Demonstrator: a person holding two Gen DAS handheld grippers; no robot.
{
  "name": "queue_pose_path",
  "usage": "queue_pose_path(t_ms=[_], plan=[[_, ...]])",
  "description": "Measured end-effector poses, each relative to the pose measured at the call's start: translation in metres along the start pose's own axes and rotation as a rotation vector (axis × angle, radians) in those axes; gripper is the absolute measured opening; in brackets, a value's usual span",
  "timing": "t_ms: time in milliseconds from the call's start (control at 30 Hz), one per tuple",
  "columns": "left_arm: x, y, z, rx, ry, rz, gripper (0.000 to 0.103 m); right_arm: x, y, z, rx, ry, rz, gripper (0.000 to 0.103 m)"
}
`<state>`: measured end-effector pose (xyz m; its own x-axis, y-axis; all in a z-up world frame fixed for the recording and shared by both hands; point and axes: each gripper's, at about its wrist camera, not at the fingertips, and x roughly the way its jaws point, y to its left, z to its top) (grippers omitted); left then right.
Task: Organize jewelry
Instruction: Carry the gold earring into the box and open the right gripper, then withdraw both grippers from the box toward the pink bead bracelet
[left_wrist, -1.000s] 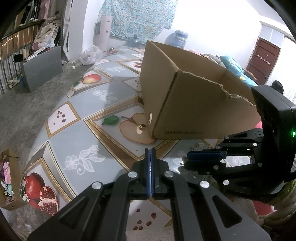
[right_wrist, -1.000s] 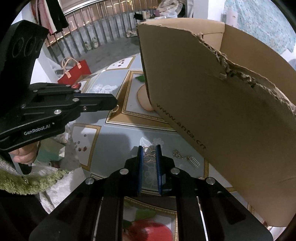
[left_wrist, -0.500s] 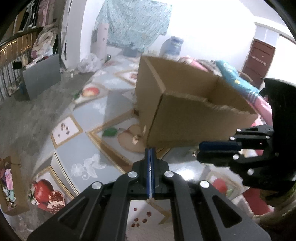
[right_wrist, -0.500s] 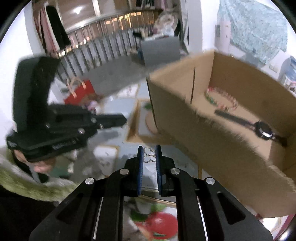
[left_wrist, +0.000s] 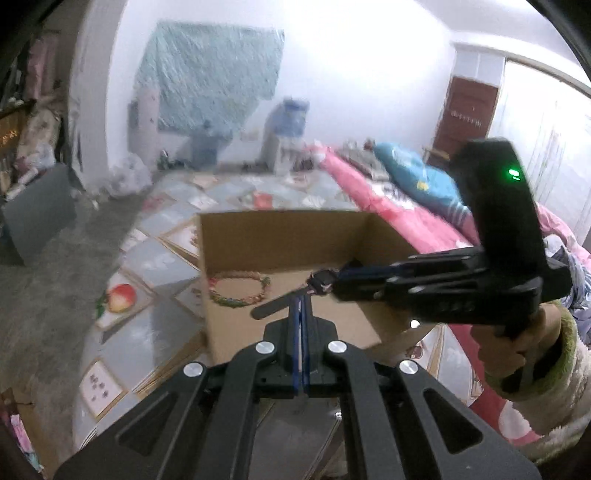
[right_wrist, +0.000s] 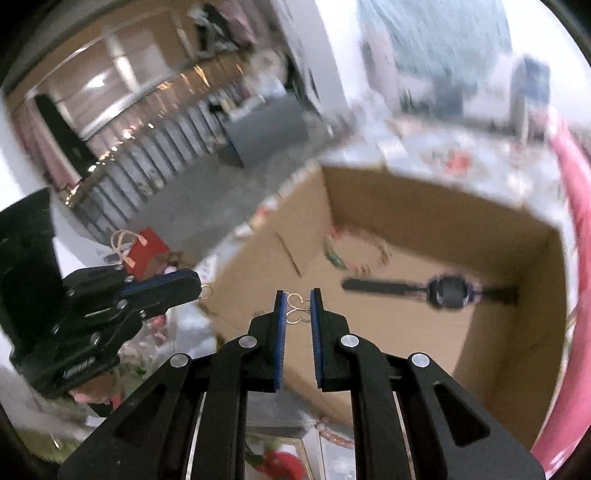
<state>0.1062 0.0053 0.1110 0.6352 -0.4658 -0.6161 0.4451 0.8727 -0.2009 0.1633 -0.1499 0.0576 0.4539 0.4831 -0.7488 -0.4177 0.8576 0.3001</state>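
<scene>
Right wrist view: wire earring (right_wrist: 297, 309) clamped between right claw (right_wrist: 297, 314) pads, held above cardboard box (right_wrist: 491, 332). Bracelet (right_wrist: 356, 251) and watch (right_wrist: 448, 291) seen inside box. Left claw (left_wrist: 300, 306) clenched; small ring (right_wrist: 207, 290) at tip, possibly gripped.

**No writing sharp enough to read**

Nothing in either view can be made out letter by letter. The left tool (right_wrist: 198, 285) has a short pale printed mark low on its black side, but blur smears it into a streak. The right tool (left_wrist: 338, 282) shows a faint row of marks along its black body, equally unreadable, and a small green light (a plain dot, no symbol) glows on its upright housing. The dark red door (left_wrist: 467, 110) at the far wall bears a line of pale characters across its upper panel, too small and soft to tell.
</scene>
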Motion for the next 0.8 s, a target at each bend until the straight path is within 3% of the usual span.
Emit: queue_pose_path(t_ms=[133,300,400,633,800], plan=[[0.057,0.002,0.013,-0.001,0.139,0.065,0.001,0.033,-0.027,0.014,0.100,0.115,0.033,0.011],[0.088,0.008,0.012,-0.018,0.210,0.105,0.006,0.052,-0.050,0.020,0.193,0.180,0.070,0.016],[0.085,0.011,0.011,-0.037,0.198,0.108,0.019,0.052,-0.058,0.020,0.220,0.171,0.089,0.019],[0.069,0.018,0.019,-0.080,0.137,0.092,0.020,0.028,-0.066,0.017,0.242,0.093,0.129,0.020],[0.049,0.023,0.023,-0.128,0.070,0.004,0.026,0.005,-0.069,0.011,0.246,0.019,0.148,0.022]])
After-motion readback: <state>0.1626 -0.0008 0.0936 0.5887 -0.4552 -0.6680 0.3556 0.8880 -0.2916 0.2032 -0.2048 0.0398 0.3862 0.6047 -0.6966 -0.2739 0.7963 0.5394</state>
